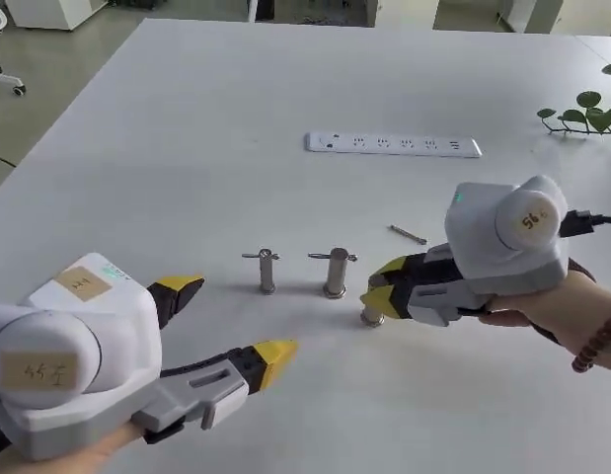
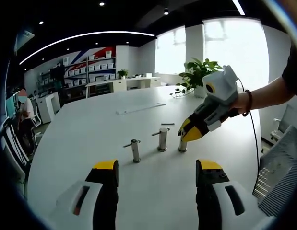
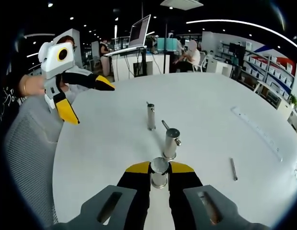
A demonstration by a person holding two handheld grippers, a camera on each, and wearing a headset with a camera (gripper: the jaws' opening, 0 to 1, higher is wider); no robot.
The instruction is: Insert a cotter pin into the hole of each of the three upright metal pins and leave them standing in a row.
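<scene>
The right gripper (image 3: 159,167) pinches a short metal pin (image 3: 159,178) between its yellow fingertips, one pad pressed to each side of the shaft just under the flat round cap. This pin is a shiny silver cylinder standing upright on the white table (image 1: 187,148).

Just beyond those fingertips stands the middle pin (image 3: 171,143), and beyond that the far pin (image 3: 151,116). Both are upright, and each has a thin cotter pin (image 1: 332,257) through it near the top, with the ends sticking out on either side. The three make a rough row, with the gripped one set slightly off the line of the other two.

To the right of the right fingertips, apart from them, a loose cotter pin (image 1: 408,234) lies flat. Well beyond it are a power strip (image 1: 394,145) and a plant (image 1: 581,114).

The left gripper (image 1: 226,318) has its fingers spread wide around nothing and points towards the row. Bare table lies between its fingertips and the far pin, the one nearest to them.
</scene>
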